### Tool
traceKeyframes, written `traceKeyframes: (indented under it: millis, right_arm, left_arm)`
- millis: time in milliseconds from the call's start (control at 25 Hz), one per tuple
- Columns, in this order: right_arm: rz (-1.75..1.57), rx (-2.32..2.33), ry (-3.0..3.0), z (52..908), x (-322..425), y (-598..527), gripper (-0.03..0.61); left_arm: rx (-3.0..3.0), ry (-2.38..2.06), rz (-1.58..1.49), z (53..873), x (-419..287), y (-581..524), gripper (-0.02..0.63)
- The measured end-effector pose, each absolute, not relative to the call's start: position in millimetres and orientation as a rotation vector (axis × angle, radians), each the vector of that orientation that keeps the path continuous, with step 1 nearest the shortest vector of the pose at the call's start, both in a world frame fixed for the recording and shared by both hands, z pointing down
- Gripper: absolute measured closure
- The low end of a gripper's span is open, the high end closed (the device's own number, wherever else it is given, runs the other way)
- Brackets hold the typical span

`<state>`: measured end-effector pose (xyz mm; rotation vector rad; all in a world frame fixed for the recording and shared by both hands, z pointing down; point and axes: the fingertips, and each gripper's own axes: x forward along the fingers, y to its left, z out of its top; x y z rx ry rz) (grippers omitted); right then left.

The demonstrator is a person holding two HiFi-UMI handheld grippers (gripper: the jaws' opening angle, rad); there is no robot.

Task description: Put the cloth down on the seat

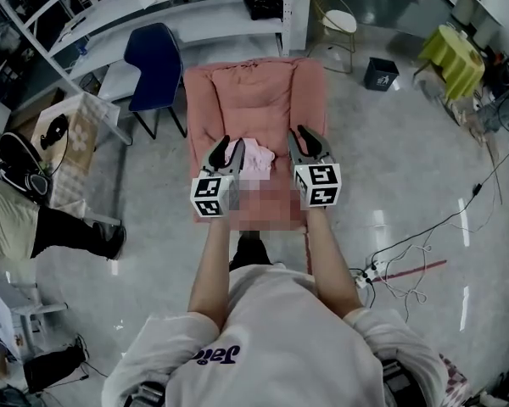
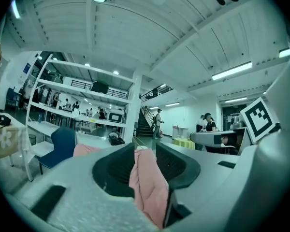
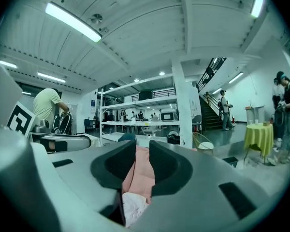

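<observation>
While the person stands square to the salmon-pink upholstered armchair [image 1: 259,96] with both arms stretched forward, the soft pale pink cloth [image 2: 147,187] hangs between the two tools over the seat [image 1: 278,166]. The left gripper [image 2: 145,151] has its dark jaws closed on a fold of the fabric, which bunches between the pads and trails down out of them. The right gripper [image 3: 142,151] has its jaws nearly together too, with a paler bit of the same cloth caught low between them. I take it as pinched there, though less fabric shows than on the left. Seen from above, the cloth spans the short gap between the two tools, just in front of the backrest. A blurred patch covers most of the cushion, so I cannot tell whether the hem touches it. To my eye the step in hand is holding the cloth over the seat, and the laying-down is not yet done. The next move calls for lowering both hands together until the fabric rests on the cushion, then spreading both pairs of jaws and backing off without dragging it along.
</observation>
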<state>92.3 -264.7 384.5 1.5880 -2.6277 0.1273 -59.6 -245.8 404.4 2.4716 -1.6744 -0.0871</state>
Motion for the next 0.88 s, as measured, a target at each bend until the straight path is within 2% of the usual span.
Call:
traceKeyframes:
  millis: [240,400,880]
  right_arm:
    - [0.03,1.562,-2.647,360,77,-245,0.505]
    - [0.016,1.541,-2.652,356,70,-236,0.525]
    - [-0.023,1.629,-2.622,345,81,-220,0.558]
  left_arm:
    - [2.564,-1.676,-0.1,374,-52,-230,0.549]
    - [2.586,-1.687,-0.092,365,-48,-222,0.581]
    - [2.591,-1.747,0.022,360,-44,-208,0.6]
